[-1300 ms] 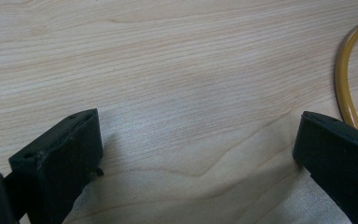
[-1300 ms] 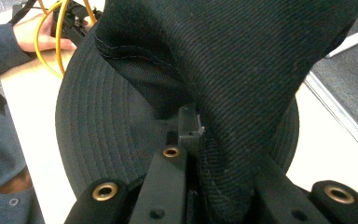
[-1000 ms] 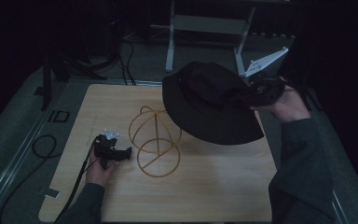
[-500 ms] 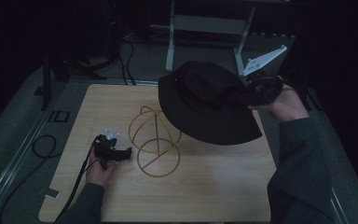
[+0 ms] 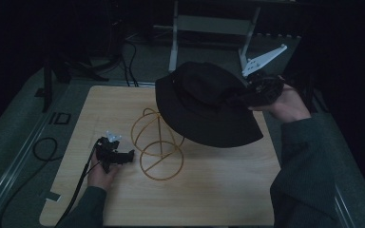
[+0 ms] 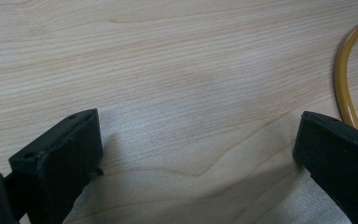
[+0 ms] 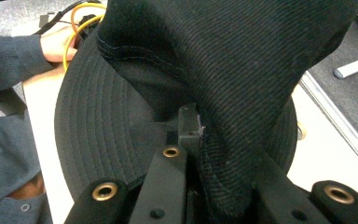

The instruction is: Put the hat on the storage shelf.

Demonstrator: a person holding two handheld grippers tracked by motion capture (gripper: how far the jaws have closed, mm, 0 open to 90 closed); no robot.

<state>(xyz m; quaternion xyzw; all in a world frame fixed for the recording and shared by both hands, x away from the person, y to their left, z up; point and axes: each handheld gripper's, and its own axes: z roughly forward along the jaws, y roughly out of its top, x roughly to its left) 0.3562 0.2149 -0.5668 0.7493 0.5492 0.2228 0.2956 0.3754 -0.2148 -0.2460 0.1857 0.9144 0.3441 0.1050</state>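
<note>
High view: black bucket hat [image 5: 206, 104], held aloft over the desk's far right part by the right gripper [image 5: 259, 90], jaws clamped on its brim for carrying toward the wire stand [image 5: 157, 142] mid-desk. Left gripper [image 5: 114, 154], jaws apart, rests near the stand's base, likely steadying.

Dim room from the high view; the table [image 5: 209, 199] is the one lit patch, black from ten to two o'clock. Both gripper views are bright, evenly lit, slightly soft.
</note>
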